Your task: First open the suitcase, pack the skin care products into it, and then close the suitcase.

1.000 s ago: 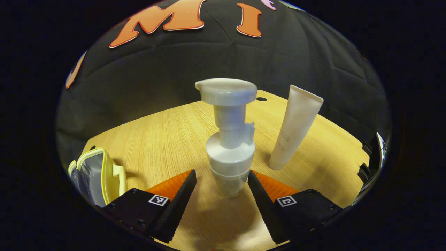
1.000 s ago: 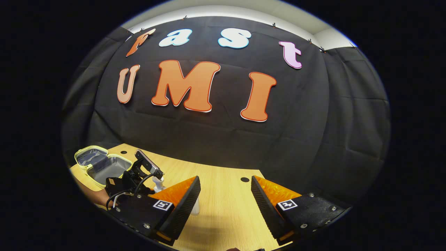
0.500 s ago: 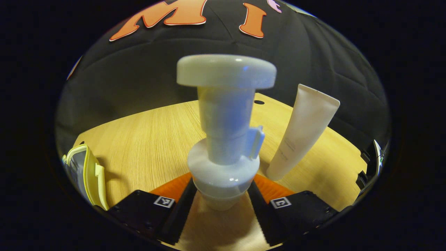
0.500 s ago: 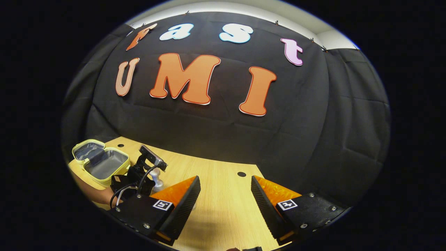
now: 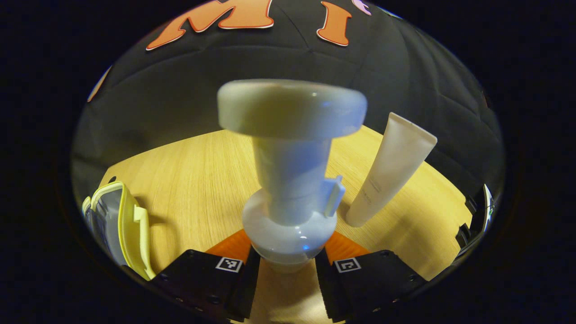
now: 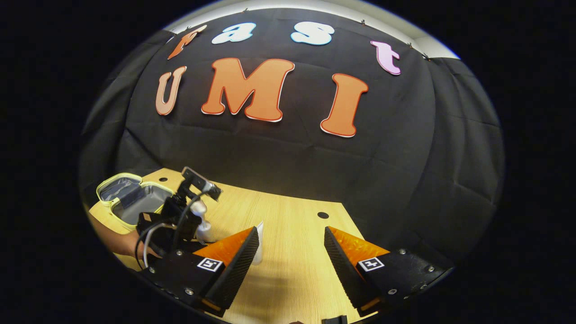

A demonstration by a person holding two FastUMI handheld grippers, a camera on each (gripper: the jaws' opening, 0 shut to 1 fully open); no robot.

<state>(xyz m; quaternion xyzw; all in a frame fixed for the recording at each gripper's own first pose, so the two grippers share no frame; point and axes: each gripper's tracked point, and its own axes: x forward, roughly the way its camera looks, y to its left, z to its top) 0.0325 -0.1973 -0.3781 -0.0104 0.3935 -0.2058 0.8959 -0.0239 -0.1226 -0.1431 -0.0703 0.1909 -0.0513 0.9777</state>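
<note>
A white pump bottle (image 5: 290,198) stands close before me in the left gripper view, its wide pump head (image 5: 292,108) slightly blurred. My left gripper (image 5: 286,270) is shut on the bottle's lower body, a finger pressing on each side. A white tube (image 5: 391,171) stands on its cap on the wooden table (image 5: 202,180), just right of the bottle. The yellow suitcase (image 5: 121,225) lies at the left edge. In the right gripper view my right gripper (image 6: 291,256) is open over the table with nothing between its fingers. Farther left there, the left gripper (image 6: 180,216) holds the pump bottle (image 6: 202,227) beside the open suitcase (image 6: 135,198).
A person's hand (image 6: 121,243) holds the left gripper near the table's front left. The tube (image 6: 258,240) peeks out behind my right gripper's left finger. Small round holes (image 6: 322,215) mark the tabletop near the back wall.
My left gripper moved forward around the pump bottle and shut on it; the bottle now looms larger and tips slightly. The right gripper stayed open and shifted only a little.
</note>
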